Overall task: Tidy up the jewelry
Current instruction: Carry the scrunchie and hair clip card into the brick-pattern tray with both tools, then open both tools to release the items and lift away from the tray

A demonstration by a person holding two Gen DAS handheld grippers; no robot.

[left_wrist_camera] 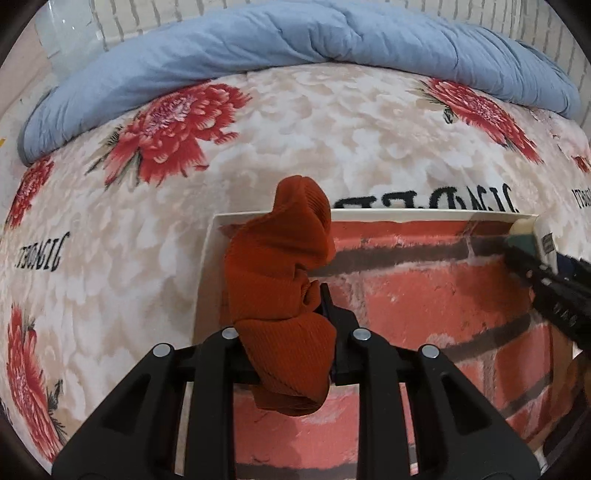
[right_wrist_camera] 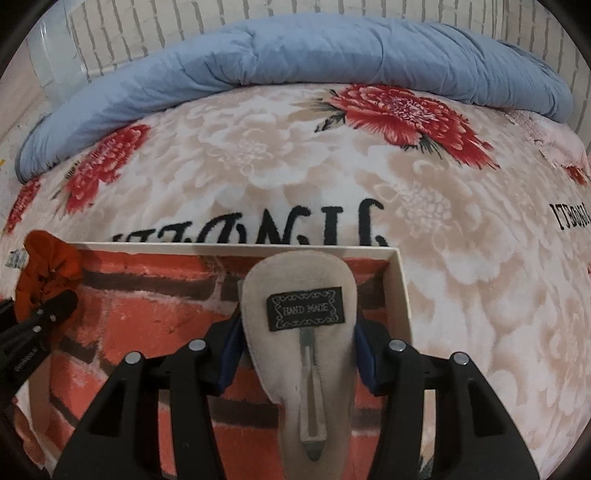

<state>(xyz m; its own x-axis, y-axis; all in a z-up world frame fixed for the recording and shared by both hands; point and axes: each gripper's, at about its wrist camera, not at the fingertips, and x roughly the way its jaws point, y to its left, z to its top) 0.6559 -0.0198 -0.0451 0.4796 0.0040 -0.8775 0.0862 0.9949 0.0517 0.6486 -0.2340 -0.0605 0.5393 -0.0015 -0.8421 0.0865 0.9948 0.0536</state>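
one rust-orange scrunchie, one beige felt hair clip, one brick-lined shallow box, one blue quilt, two black grippers.

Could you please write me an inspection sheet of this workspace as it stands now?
Surface: floral blanket spread over a bed.
Job's things: shallow box with a brick-print floor lies on the blanket; orange scrunchie and beige felt hair clip, labelled HAND MADE, are both held over it.
Clutter: nothing seen.
Grippers: left gripper shut on the scrunchie at the box's left end; right gripper shut on the hair clip near its right end.
Cables: nothing seen.
Surroundings: blue duvet bunched at the far edge, white brick-pattern wall behind.
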